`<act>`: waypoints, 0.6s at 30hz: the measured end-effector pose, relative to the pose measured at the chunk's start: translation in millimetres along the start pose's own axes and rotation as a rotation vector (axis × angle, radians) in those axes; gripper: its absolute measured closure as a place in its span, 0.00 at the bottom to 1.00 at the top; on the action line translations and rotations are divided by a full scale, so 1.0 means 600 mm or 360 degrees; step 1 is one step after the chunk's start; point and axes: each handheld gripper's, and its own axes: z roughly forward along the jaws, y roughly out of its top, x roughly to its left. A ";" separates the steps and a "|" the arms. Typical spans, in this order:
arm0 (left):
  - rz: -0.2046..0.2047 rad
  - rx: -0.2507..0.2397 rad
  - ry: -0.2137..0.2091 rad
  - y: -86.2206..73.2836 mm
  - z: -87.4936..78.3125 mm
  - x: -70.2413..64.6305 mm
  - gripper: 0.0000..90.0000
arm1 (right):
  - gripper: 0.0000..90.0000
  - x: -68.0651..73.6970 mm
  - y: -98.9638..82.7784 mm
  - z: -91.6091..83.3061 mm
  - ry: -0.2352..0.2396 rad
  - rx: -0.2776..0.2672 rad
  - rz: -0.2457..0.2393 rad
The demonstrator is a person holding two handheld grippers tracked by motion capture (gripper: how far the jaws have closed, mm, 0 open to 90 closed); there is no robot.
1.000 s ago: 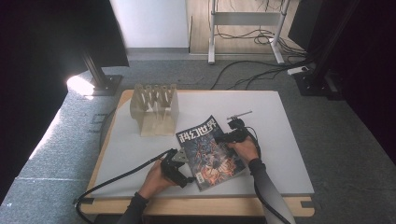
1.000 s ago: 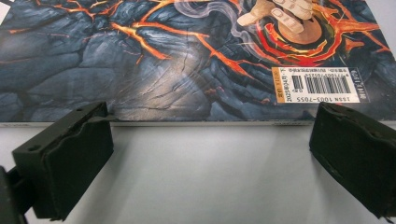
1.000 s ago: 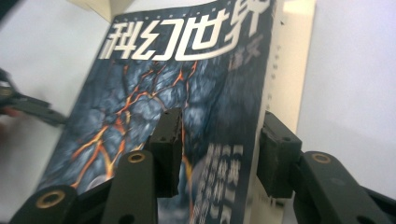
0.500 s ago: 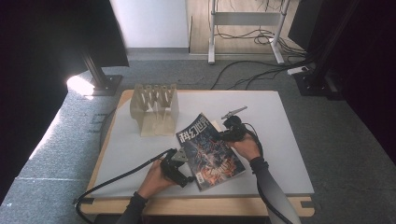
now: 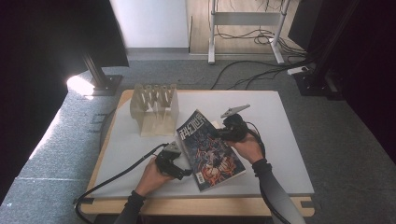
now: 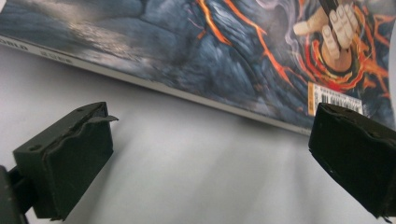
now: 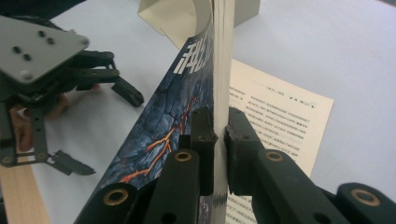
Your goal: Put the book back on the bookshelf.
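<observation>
One edge only — right gripper (image 7: 215, 140) clamps magazine (image 5: 209, 149), tilted up off table (image 5: 280, 140). Left gripper (image 6: 210, 154) gapes empty beside spine. Risk — thin pinch slips, cover tears, magazine flops.

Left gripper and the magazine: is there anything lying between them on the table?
Nothing. In the left gripper view, bare white table separates the open left gripper from the magazine edge.
</observation>
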 end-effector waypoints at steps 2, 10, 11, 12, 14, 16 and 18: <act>-0.0021 -0.0037 -0.0051 0.008 0.000 0.005 0.01 | 0.91 0.007 0.003 -0.008 0.0006 -0.0013 -0.0022; -0.0087 -0.0062 -0.0125 0.029 0.014 0.028 0.03 | 0.91 0.022 0.013 -0.025 0.0016 -0.0038 -0.0061; -0.0099 -0.0068 -0.0131 0.031 0.015 0.031 0.04 | 0.91 0.024 0.014 -0.027 0.0018 -0.0047 -0.0063; -0.0112 -0.0075 -0.0135 0.033 0.015 0.033 0.04 | 0.91 0.025 0.015 -0.028 0.0022 -0.0054 -0.0073; -0.0119 -0.0084 -0.0130 0.035 0.015 0.035 0.07 | 0.91 0.027 0.016 -0.032 0.0027 -0.0060 -0.0078; -0.0135 -0.0105 -0.0113 0.039 0.013 0.039 0.12 | 0.91 0.028 0.017 -0.034 0.0031 -0.0063 -0.0081; -0.0130 -0.0145 -0.0071 0.046 0.003 0.037 0.16 | 0.91 0.028 0.018 -0.041 0.0036 -0.0086 -0.0087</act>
